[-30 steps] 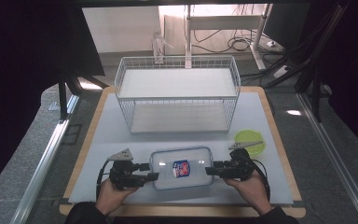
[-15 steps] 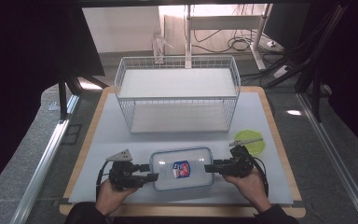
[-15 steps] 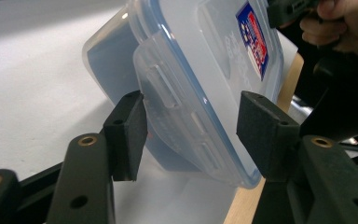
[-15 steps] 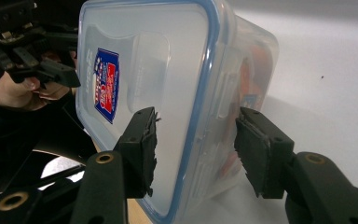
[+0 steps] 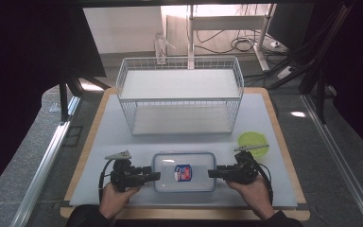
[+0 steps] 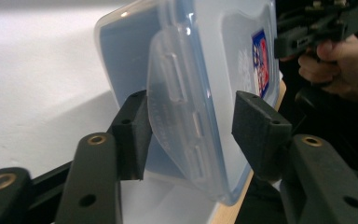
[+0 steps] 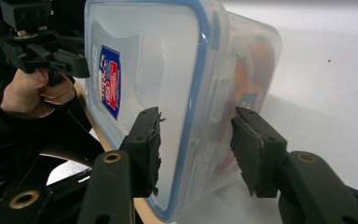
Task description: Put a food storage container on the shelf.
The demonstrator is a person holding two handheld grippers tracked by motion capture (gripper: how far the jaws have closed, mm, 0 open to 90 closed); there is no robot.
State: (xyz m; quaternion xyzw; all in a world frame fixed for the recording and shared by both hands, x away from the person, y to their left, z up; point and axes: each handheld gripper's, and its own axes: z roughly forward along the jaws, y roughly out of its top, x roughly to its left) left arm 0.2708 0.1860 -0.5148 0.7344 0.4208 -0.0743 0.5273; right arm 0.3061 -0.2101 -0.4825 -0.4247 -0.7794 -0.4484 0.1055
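Since a second ago, both sets of jaws have been closing in on the ends of the clear plastic box [image 5: 184,171], while the hands themselves have barely shifted. The box, with a blue-rimmed lid and a red and blue sticker [image 5: 183,173] on top, lies flat on the white mat [image 5: 264,113] near the table's front edge, between the two grippers. The left gripper [image 5: 152,176] reaches in from the box's left end; in the left gripper view its two black pads sit either side of the lid's latch flap [image 6: 182,116], one against the box side, the other with a sliver of space showing, so the jaws are apart and not yet clamped. The right gripper [image 5: 213,173] comes in from the opposite end; in the right gripper view its pads straddle the box's end and latch, with gaps visible on both sides, also apart around it rather than gripping. Behind the box stands a white wire basket [image 5: 179,94], well apart from it. A small green bowl [image 5: 253,142] sits just behind the right hand [image 5: 250,189]. The left hand [image 5: 116,198] rests at the table's front edge.
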